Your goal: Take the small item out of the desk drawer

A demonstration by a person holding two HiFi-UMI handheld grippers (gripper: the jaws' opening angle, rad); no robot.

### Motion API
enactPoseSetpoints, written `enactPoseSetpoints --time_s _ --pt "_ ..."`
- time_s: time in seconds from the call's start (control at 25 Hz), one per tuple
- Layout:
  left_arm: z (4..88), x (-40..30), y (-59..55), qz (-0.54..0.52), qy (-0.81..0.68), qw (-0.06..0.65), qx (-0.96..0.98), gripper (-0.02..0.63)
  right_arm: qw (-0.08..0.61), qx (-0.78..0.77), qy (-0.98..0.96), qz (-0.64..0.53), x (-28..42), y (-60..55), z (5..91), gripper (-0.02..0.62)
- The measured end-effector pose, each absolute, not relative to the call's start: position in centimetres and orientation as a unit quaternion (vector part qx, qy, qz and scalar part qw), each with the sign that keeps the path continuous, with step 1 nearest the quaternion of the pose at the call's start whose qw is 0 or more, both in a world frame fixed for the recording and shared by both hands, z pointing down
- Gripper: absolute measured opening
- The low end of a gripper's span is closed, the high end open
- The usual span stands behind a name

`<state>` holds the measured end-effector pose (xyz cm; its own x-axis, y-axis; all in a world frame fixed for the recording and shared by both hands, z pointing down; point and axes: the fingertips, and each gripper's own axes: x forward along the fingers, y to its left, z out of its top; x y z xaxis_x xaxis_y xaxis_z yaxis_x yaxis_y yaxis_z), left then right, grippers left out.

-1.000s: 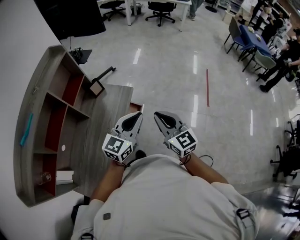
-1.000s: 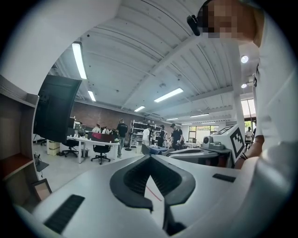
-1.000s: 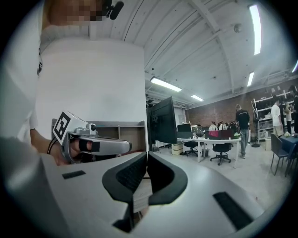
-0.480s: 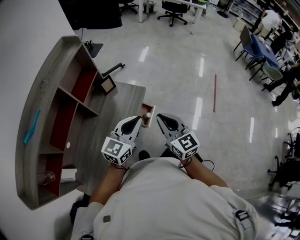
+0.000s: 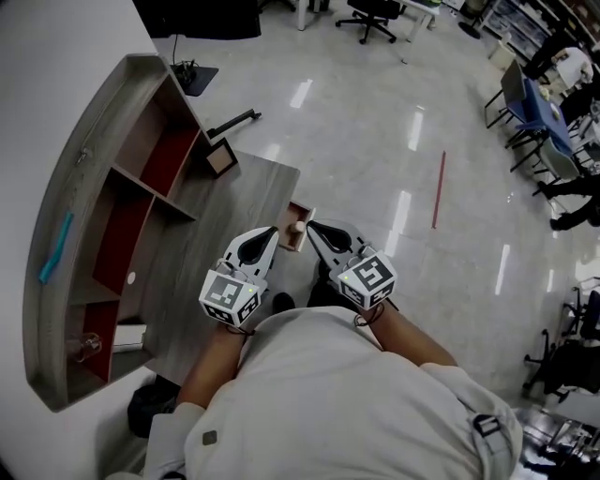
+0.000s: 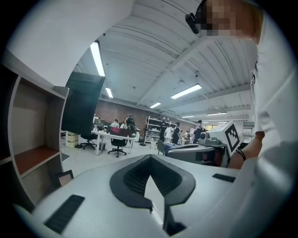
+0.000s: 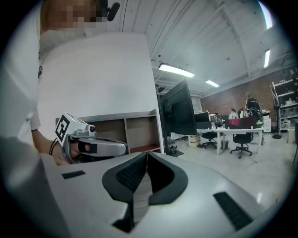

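A small open drawer (image 5: 302, 208) juts from the right edge of the grey wooden desk (image 5: 220, 244). A small pale, rounded item (image 5: 296, 226) lies in it. My left gripper (image 5: 273, 231) is shut and empty; it hangs over the desk edge just left of the drawer. Just right of the drawer, my right gripper (image 5: 312, 227) is also shut and empty, its tip close to the item. In the left gripper view the jaws (image 6: 150, 157) meet at the tip. The right gripper view shows the same (image 7: 146, 153). Neither gripper view shows the drawer.
A curved shelf unit (image 5: 103, 216) with red-backed compartments stands on the desk's far side, and a small picture frame (image 5: 221, 159) sits at its end. A dark monitor (image 5: 202, 14) is beyond. Glossy floor, office chairs (image 5: 375, 11) and people lie to the right.
Both grippers have moved closer to the desk's edge. The open drawer and the pale item in it now show between their tips. Both stay shut.
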<state>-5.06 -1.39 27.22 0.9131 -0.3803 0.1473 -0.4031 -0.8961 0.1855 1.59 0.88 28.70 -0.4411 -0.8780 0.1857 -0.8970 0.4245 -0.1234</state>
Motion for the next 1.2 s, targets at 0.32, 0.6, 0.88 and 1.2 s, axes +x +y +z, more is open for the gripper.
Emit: enactPoseSetpoints --time_s 0.32,0.6,0.88,1.2 --pt "29.3 -2.6 -4.5 0.059 -0.245 0.133 0.959 0.015 0.066 0.472 -0.872 0.116 4.5 -3.1 30.6 0.023" --pt "33.5 -2.5 -7.8 0.075 -0.287 0.167 0.94 0.015 0.101 0.436 -0.882 0.144 6.2 -6.6 35.2 0.023" --pt "38.8 -2.7 -9.9 0.109 -0.333 0.192 0.917 0.015 0.151 0.388 -0.892 0.175 7.4 -8.7 41.6 0.026" --pt "43.9 -2.7 -10.5 0.138 -0.348 0.224 0.9 0.015 0.197 0.344 -0.897 0.194 7.5 -10.0 47.7 0.077"
